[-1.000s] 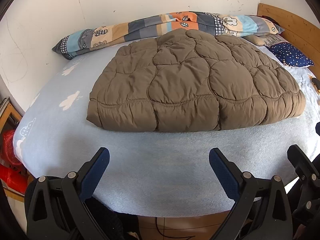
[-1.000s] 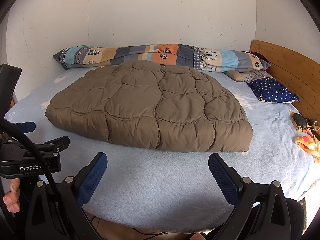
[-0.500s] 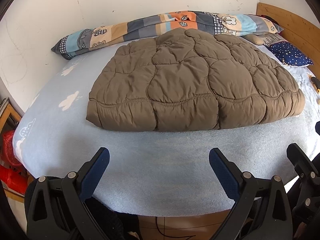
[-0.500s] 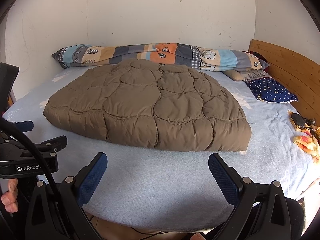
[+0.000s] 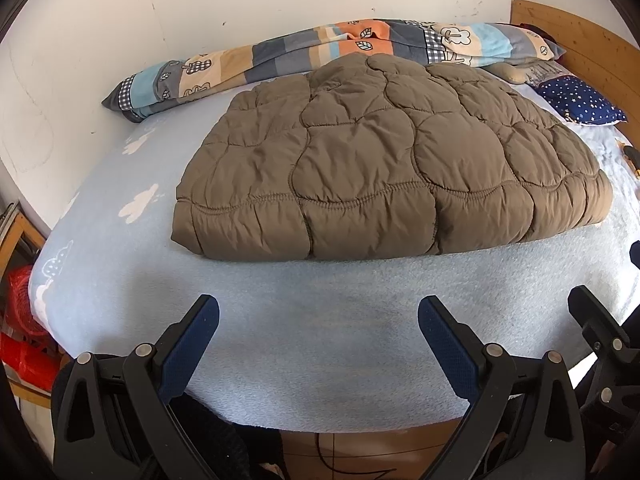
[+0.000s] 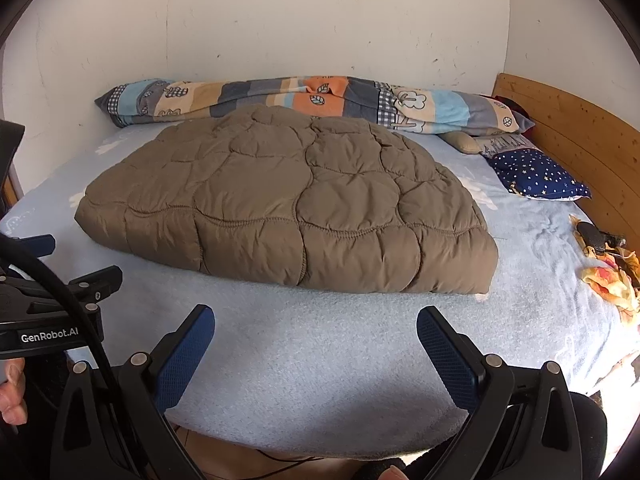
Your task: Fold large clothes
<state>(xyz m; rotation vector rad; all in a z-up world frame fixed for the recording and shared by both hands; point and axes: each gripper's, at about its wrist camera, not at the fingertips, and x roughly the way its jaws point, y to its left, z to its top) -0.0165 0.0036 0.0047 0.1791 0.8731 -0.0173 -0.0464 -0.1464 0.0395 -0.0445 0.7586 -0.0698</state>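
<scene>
A brown quilted padded garment (image 5: 384, 160) (image 6: 288, 200) lies folded flat in the middle of the light blue bed (image 5: 320, 340) (image 6: 320, 344). Its stitched front edge faces me. My left gripper (image 5: 318, 316) hangs open above the bed's near edge, well short of the garment, with nothing between its blue pads. My right gripper (image 6: 316, 326) is open too, at the same near edge and empty. The left gripper's body (image 6: 44, 312) shows at the left of the right wrist view, with a hand (image 6: 12, 392) under it.
A patchwork striped quilt (image 5: 340, 52) (image 6: 304, 100) lies rolled along the far wall. A navy starred pillow (image 6: 540, 176) and a wooden headboard (image 6: 580, 144) are at the right. Crumpled orange cloth with a dark object (image 6: 608, 264) sits near the right edge. Red crates (image 5: 20, 328) stand beside the bed at left.
Both views have shifted slightly, so the garment sits a little lower and to the left in the right wrist view. Both grippers stay open and empty.
</scene>
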